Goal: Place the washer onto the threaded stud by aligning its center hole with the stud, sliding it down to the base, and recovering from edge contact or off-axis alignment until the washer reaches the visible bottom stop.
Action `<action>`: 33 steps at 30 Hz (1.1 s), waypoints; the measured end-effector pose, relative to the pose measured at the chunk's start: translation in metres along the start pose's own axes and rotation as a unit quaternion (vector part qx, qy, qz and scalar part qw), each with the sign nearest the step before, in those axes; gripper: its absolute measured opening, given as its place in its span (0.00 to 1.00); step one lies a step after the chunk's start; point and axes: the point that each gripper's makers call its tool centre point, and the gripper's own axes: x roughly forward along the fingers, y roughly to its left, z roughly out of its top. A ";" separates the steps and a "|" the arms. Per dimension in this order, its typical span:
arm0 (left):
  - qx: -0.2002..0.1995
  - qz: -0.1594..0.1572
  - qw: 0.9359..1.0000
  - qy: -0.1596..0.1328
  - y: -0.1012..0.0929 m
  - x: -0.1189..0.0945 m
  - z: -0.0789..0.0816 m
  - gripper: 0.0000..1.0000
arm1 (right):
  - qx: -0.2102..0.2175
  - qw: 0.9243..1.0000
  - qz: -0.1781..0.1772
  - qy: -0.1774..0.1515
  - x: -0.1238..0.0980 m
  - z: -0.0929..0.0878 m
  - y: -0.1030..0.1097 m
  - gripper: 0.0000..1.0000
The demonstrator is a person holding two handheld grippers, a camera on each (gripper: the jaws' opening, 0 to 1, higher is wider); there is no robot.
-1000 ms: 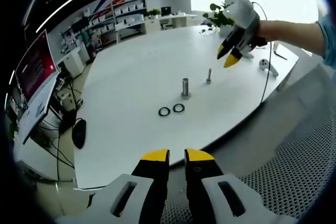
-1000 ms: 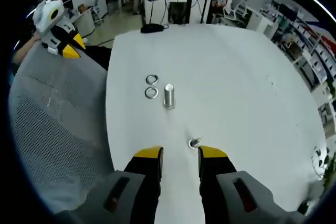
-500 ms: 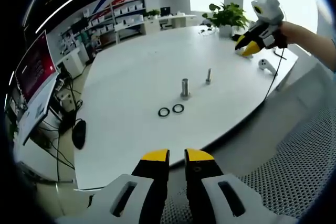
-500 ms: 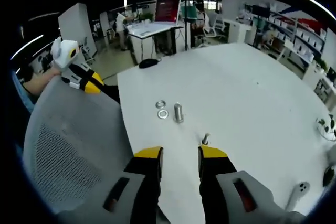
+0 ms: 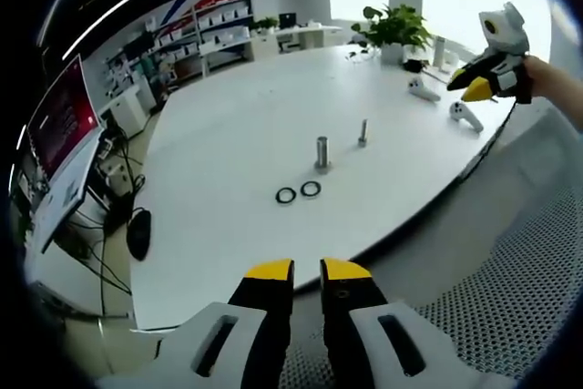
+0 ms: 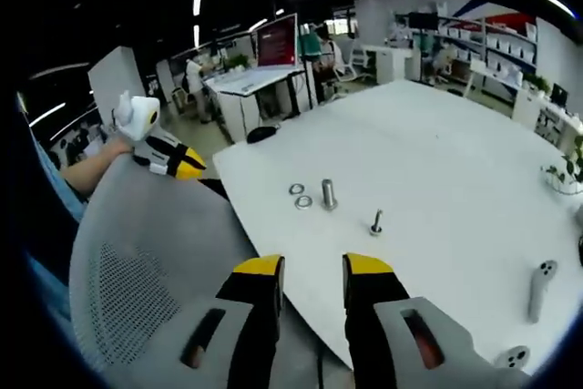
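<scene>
Two washers [image 5: 286, 195] [image 5: 311, 189] lie flat side by side on the white table [image 5: 228, 125]. Behind them stand a thick metal post [image 5: 322, 152] and a thin threaded stud [image 5: 363, 131]. My left gripper [image 5: 307, 272] is well back from the table's near edge, its jaws shut on nothing. The right gripper [image 5: 469, 88] hovers off the table's far right edge in a person's hand. In the right gripper view the washers [image 6: 297, 189] [image 6: 303, 201], post [image 6: 329, 194] and stud [image 6: 376, 222] sit ahead of my right gripper [image 6: 314, 271], which is open and empty. The left gripper [image 6: 182, 168] shows at the left.
A grey mesh chair back [image 5: 510, 289] [image 6: 155, 271] lies between both grippers and the table. White hand controllers [image 5: 465, 116] [image 6: 539, 284] rest near the table's right edge. A potted plant [image 5: 396, 29] stands at the far end. Desks and a red monitor [image 5: 59, 116] are beyond.
The right gripper has pulled back from over the table to beyond its edge and risen, so the studs and washers look smaller in its view. The left gripper has stayed still.
</scene>
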 end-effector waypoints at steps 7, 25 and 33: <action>0.009 0.014 1.000 0.000 0.005 0.000 0.001 0.09 | 0.015 1.000 -0.016 0.003 -0.010 -0.023 0.008 0.27; 0.059 -0.072 0.995 0.028 -0.007 -0.005 -0.001 0.35 | -0.004 0.995 -0.098 -0.011 -0.040 -0.028 0.011 0.27; 0.089 -0.071 0.993 0.003 0.013 -0.003 0.031 0.36 | 0.057 0.992 -0.095 -0.058 -0.055 -0.025 0.022 0.26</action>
